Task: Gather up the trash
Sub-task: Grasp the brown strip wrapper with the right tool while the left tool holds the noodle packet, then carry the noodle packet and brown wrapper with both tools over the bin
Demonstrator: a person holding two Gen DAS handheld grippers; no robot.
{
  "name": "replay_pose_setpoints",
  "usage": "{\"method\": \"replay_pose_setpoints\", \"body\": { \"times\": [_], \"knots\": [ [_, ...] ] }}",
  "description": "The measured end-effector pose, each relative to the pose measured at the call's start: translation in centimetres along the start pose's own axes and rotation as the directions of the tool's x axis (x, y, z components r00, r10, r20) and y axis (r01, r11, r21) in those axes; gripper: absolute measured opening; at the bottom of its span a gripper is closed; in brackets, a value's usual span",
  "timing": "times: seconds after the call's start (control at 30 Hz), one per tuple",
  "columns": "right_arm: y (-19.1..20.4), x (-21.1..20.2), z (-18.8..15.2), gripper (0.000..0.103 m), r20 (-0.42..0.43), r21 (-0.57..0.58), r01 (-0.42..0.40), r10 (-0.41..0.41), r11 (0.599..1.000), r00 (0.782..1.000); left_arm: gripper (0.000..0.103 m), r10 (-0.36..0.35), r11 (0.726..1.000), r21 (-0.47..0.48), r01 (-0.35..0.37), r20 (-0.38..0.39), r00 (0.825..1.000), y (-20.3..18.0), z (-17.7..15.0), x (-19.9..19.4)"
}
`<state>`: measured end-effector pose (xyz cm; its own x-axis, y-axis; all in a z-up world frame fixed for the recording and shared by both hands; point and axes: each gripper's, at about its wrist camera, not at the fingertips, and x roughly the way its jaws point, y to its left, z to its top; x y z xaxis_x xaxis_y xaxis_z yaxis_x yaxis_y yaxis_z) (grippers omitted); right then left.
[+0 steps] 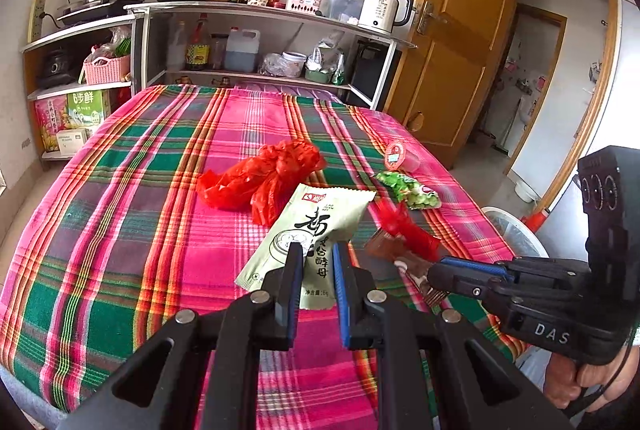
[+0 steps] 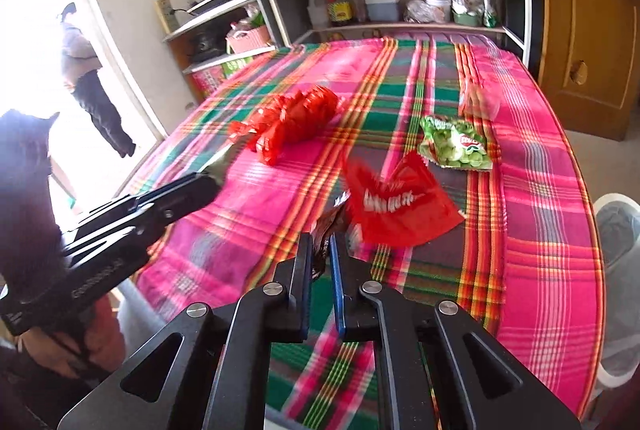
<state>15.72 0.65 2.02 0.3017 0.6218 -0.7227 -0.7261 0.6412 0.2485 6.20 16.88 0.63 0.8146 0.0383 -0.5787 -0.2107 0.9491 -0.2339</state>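
Note:
My left gripper (image 1: 318, 254) is shut on a pale green packet (image 1: 320, 222) and holds it above the plaid cloth (image 1: 120, 230). In the right wrist view the left gripper (image 2: 214, 176) reaches in from the left. My right gripper (image 2: 322, 244) is shut on a dark brown wrapper (image 2: 325, 236). A red wrapper (image 2: 400, 206) hangs blurred right against it; whether it is gripped too I cannot tell. From the left wrist, the right gripper (image 1: 434, 270) shows low on the right with the brown wrapper (image 1: 382, 250). On the cloth lie a red plastic bag (image 1: 264, 178), a green snack packet (image 1: 412, 190) and a small red-lidded cup (image 1: 396, 154).
A white bin with a liner (image 1: 516, 230) (image 2: 620, 226) stands on the floor by the table's right edge. Shelves (image 1: 260, 10) with pots, bottles and a kettle close off the far side. A wooden door (image 1: 460, 30) is at the right. A hand (image 1: 588, 382) holds the right gripper's grip.

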Motion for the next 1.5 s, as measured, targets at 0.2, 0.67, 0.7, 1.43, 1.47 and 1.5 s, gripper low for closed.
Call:
{"method": "replay_pose_setpoints", "body": {
  "times": [0.2,0.67,0.7,1.43,1.47,1.5],
  "knots": [
    [-0.4,-1.7,-0.4,0.006,0.032,0.004,-0.001,0.001,1.000,0.999,0.016,0.006,1.000,0.018,-0.007,0.014,1.000,-1.3,0.4,-0.7],
    [-1.9,-1.6,-3.8,0.041,-0.043,-0.047,0.007,-0.009,0.999,0.999,0.016,-0.004,0.999,0.045,0.003,0.028,1.000,-3.4,0.3,-1.8],
    [-2.0,-1.5,-3.8,0.043,-0.044,-0.053,0.006,-0.008,0.999,0.999,0.016,-0.003,0.999,0.045,0.002,0.029,1.000,-3.4,0.3,-1.9],
    [-1.6,-2.3,-3.7,0.022,-0.022,-0.076,0.024,-0.026,0.997,0.999,0.016,0.020,0.999,0.031,-0.021,0.030,0.999,-3.3,-0.2,-2.9],
    [-1.6,-2.7,-3.5,0.022,-0.009,-0.071,0.027,-0.028,0.997,1.000,0.016,0.017,0.999,0.033,-0.018,0.031,0.999,-3.5,-0.1,-3.0],
    [-1.9,-3.4,-3.5,0.022,0.009,-0.061,0.033,-0.032,0.998,0.999,0.016,0.014,0.999,0.034,-0.015,0.032,0.999,-3.6,-0.1,-3.0]
  ]
}}
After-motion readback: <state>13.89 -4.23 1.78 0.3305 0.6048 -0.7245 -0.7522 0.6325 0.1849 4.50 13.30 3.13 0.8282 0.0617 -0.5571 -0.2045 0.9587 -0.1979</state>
